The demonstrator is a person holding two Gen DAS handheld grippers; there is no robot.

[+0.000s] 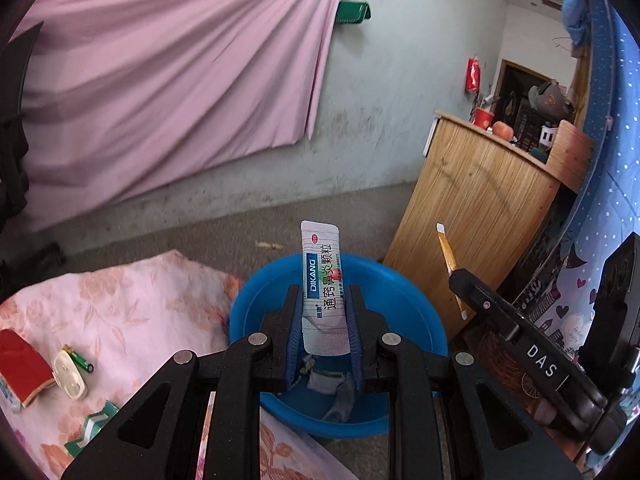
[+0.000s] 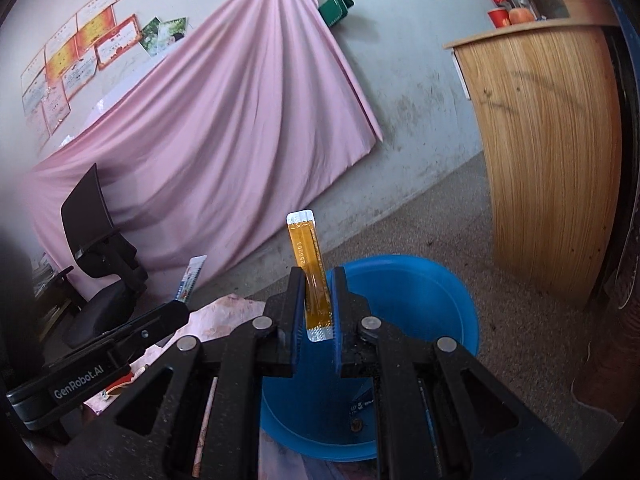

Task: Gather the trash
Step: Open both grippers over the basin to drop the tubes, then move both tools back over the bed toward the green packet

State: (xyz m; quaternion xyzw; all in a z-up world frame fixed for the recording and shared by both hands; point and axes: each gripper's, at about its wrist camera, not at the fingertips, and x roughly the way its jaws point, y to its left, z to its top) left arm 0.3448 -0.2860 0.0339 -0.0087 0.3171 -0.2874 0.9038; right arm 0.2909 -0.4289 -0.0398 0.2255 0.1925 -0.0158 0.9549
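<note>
pink floral bedding (image 1: pixel 132 300) fills the left of the left wrist view, and on it lie a red-and-white carton (image 1: pixel 22 372), a cream plastic case (image 1: pixel 70 374) and a green battery (image 1: pixel 82 361) just beside the case, with a green-and-white wrapper (image 1: pixel 94 426) nearer the camera. to the right of the bedding stands a blue plastic basin (image 1: pixel 408 304) on the grey floor, with crumpled scraps (image 1: pixel 332 390) lying in its bottom. over the basin the left gripper (image 1: pixel 323 312) has its jaws narrowed onto a white dikang granule sachet (image 1: pixel 322 276), which stands upright between the blue pads and rises above the fingertips. further right, the other gripper's black body comes in from the edge, a slim amber sachet (image 1: pixel 450 262) sticking up from it in front of a wooden cabinet (image 1: pixel 480 216). in the right wrist view, a black office chair (image 2: pixel 100 240) sits at the left below a pink draped cloth (image 2: pixel 224 120); the left gripper's body shows low on the left with the white sachet's tip above it. in the middle the right gripper (image 2: pixel 316 300) pinches the amber sachet (image 2: pixel 310 264) between narrow jaws, upright and slightly tilted, directly above the basin's near rim (image 2: pixel 460 292). the wooden cabinet (image 2: pixel 548 152) stands at the right.
</note>
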